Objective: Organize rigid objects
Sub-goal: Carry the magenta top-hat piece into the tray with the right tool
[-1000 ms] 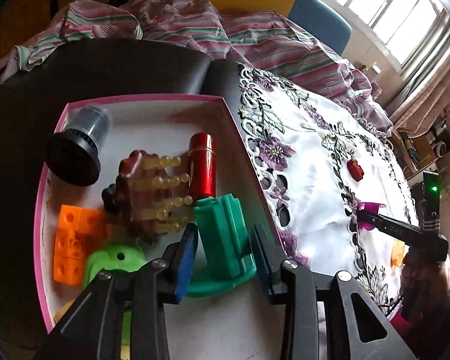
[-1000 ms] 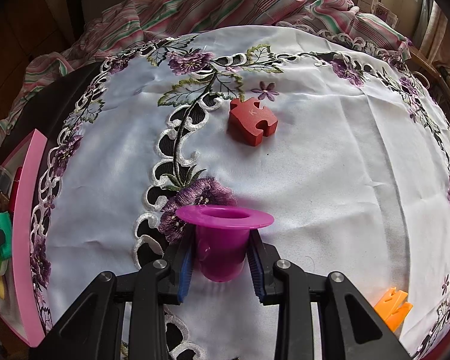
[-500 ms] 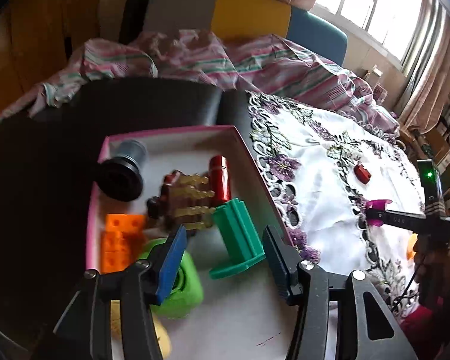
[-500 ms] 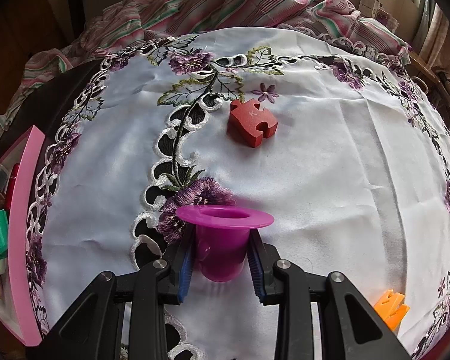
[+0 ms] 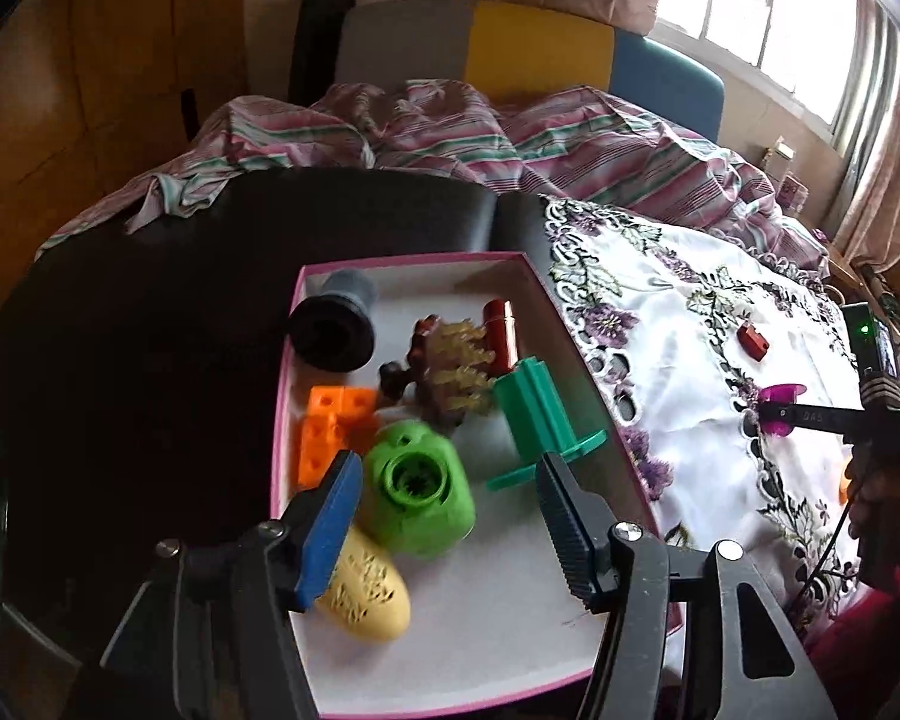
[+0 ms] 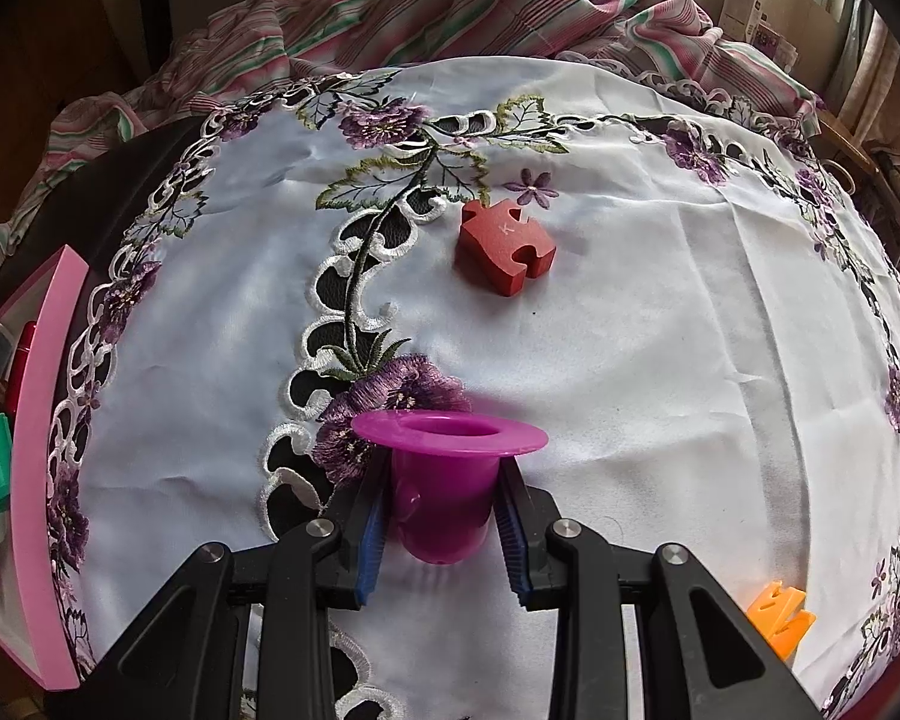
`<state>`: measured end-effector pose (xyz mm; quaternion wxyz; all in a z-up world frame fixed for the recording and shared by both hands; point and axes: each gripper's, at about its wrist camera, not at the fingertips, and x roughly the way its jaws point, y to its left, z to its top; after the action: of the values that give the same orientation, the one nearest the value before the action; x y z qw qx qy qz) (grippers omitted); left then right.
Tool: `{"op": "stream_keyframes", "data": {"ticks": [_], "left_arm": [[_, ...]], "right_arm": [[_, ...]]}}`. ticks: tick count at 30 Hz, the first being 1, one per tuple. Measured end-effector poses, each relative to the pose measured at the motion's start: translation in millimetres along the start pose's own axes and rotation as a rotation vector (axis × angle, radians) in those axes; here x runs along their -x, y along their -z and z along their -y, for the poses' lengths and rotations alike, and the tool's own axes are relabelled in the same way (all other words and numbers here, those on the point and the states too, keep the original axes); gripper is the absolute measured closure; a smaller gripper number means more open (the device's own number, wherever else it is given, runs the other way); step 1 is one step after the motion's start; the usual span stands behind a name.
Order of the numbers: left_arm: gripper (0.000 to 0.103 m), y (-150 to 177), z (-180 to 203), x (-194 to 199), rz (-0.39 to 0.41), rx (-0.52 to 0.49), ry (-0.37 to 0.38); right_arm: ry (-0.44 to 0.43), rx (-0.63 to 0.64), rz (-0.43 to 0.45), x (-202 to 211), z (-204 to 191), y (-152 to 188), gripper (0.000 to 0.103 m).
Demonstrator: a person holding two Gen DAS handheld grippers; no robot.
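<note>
My right tongs [image 6: 444, 531] are clenched on the purple cup [image 6: 447, 480], the pads gripping its body just under the flared rim, low in the centre of the right view. My left tongs [image 5: 450, 516] are spread wide and hold nothing, hanging over the pink box [image 5: 279, 420] at the lower middle of the left view.

I judge the main risk to be the cup: its wall looks smooth and tapered, so it could slip down or twist out of the pads on the way to the box. The box is already crowded. A green peg [image 5: 540, 420] lies near its right wall, a green block [image 5: 420, 501] and a yellow piece [image 5: 366, 591] sit by my left pads, with orange cubes [image 5: 330, 426], a black cap [image 5: 333, 330] and a red tube [image 5: 501, 333] beyond them. Dropped carelessly, the cup may land on these and roll out, or my open left pads may knock the green block.

A red puzzle piece [image 6: 507, 246] in the upper centre of the right view and an orange clip [image 6: 780, 615] at lower right lie loose on the cloth.

The surface is a white embroidered cloth [image 6: 660, 360] with purple flowers, over a dark table [image 5: 150, 360]. Striped bedding [image 5: 480, 132] is heaped at the top, a window [image 5: 768, 6] at upper right.
</note>
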<state>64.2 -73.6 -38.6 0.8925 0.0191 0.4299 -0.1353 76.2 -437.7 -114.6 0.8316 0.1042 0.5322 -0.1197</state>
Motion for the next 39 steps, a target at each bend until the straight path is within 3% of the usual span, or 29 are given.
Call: {"op": "stream_keyframes", "data": {"ticks": [34,39], "left_arm": [[0.042,17,-47,20,0.026,0.083,-0.083],[0.042,18,-48,23,0.037,0.078,-0.091]], "right_arm": [[0.030,0.035,0.013,4,-3,-1,0.071],[-0.008,0.019,0.073,29,-7,-5,0.071]]}}
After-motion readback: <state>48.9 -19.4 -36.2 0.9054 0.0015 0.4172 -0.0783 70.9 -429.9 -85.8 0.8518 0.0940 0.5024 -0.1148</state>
